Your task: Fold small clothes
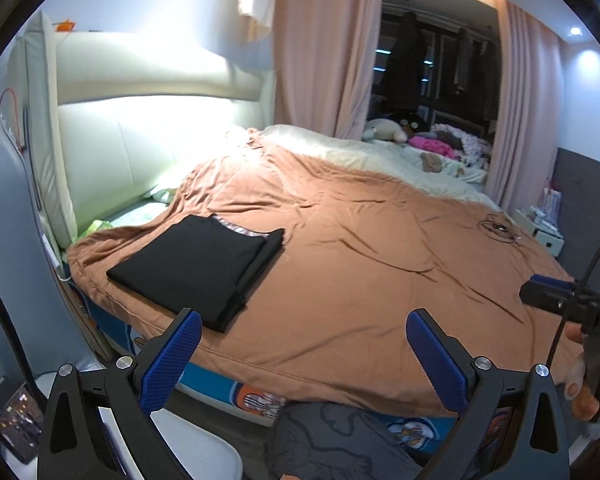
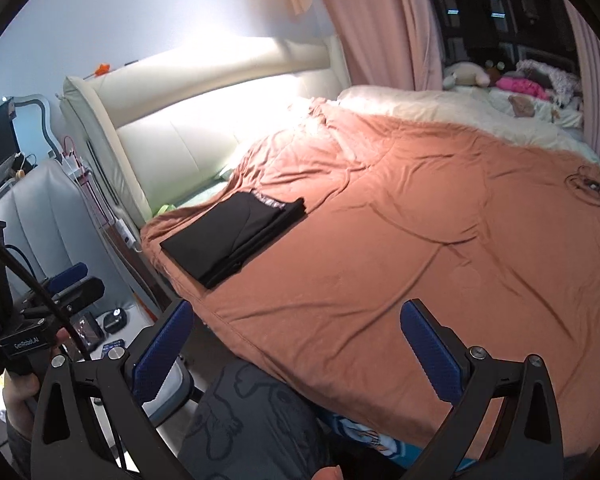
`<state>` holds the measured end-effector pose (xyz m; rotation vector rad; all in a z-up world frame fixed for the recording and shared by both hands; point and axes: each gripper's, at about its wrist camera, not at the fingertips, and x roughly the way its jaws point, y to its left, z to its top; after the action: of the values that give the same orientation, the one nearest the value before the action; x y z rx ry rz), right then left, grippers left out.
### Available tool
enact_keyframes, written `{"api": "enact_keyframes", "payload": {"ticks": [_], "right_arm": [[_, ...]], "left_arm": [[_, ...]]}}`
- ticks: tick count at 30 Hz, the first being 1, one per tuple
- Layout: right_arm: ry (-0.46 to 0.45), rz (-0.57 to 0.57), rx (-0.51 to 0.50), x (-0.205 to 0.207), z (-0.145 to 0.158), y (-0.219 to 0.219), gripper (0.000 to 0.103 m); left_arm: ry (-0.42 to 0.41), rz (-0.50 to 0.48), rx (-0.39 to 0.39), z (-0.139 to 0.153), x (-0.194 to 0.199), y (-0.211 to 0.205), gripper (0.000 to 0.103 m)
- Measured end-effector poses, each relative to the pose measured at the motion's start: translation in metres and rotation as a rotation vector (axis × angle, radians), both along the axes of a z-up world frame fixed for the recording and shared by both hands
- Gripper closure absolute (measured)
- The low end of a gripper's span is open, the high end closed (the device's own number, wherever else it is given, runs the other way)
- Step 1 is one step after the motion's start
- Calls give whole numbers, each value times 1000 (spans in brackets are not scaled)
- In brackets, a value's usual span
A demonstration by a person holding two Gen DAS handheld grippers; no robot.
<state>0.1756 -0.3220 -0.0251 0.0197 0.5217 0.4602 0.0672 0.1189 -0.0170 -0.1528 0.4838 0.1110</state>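
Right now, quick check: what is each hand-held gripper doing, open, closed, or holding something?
Left hand-held gripper: open, holding nothing, short of the folded black garment.
Right hand-held gripper: open, holding nothing, over the bed edge.

Your black fabric garment (image 1: 198, 266) (image 2: 236, 236) lies folded into a flat, neat rectangle on the rust-orange bedspread (image 1: 360, 260) (image 2: 420, 240), near the bed's corner where the near edge meets the headboard end. You can see its layered folded edges stacked along the side facing the middle of the bed, and a pale patterned band at the end nearest the headboard.
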Motion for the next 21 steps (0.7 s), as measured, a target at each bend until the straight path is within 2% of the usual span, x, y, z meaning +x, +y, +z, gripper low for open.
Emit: {"api": "enact_keyframes", "payload": {"ticks": [4,8,13,21], "right_arm": [[-40,-24,-13,-32,-1,-18,0],[-85,-49,-27,-64,-6,-36,0],[-85,-73,-3,-92,-18,-59,0],[-96,-111,-12,-103,-20,-70,0]], "left_arm": [[-15,-11,38,3,-20,-22,0],[-37,-27,29,3,-37,-36,0],[-40,-44,37,-1,-46,-49,0],[-51,-78,43,-5,-59,-62,0]]}}
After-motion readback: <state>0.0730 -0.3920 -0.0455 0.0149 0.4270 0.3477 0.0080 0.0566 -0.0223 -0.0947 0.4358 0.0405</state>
